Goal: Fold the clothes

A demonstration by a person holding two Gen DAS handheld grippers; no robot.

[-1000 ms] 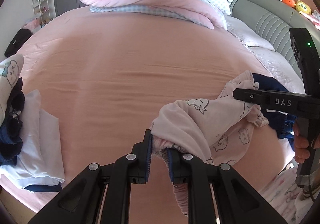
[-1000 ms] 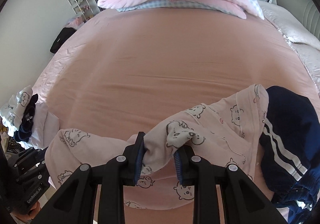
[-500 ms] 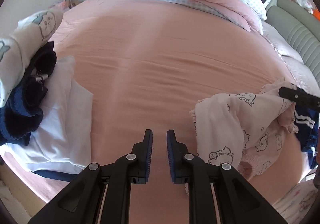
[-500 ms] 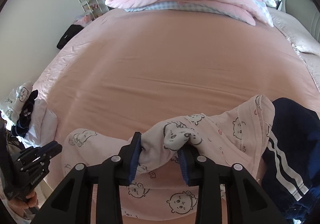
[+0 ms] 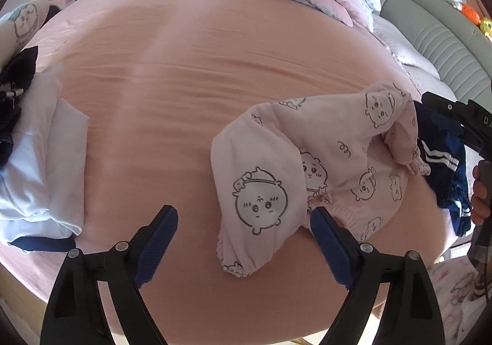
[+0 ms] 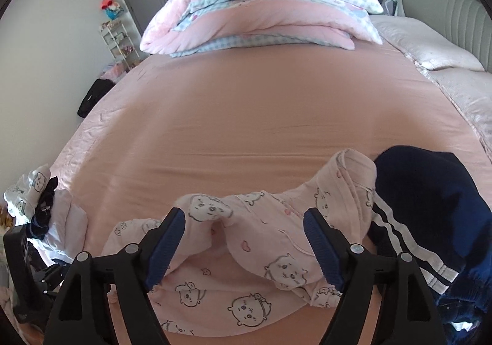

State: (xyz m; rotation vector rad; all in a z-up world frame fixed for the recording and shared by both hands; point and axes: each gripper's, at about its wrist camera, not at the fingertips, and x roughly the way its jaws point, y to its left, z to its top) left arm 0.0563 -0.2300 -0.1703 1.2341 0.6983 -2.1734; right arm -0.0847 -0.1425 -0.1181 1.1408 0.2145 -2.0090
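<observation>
Nearest to us, our left gripper (image 5: 243, 222) stands wide apart, its jaws having just been opening, and nothing is pinched in it, though a cuffed end of the pink pyjamas (image 5: 310, 166) lies between the pads without being pressed. Our right gripper (image 6: 244, 234) has likewise just been opening and stands released over the same pyjamas (image 6: 246, 255), which lie slack under it.

We judge this garment barely begun: it lies crumpled in a loose heap on the pink sheet (image 5: 200, 68) near the bed's front edge, not laid flat. Just beside it, touching on the right, a navy striped garment (image 6: 430, 206) waits unfolded. On the left edge we see a white folded piece (image 5: 46, 166) with dark and printed items heaped against it, so some work looks done.

We see no baskets or boxes. Farther back lies a folded quilt (image 6: 261, 15).
</observation>
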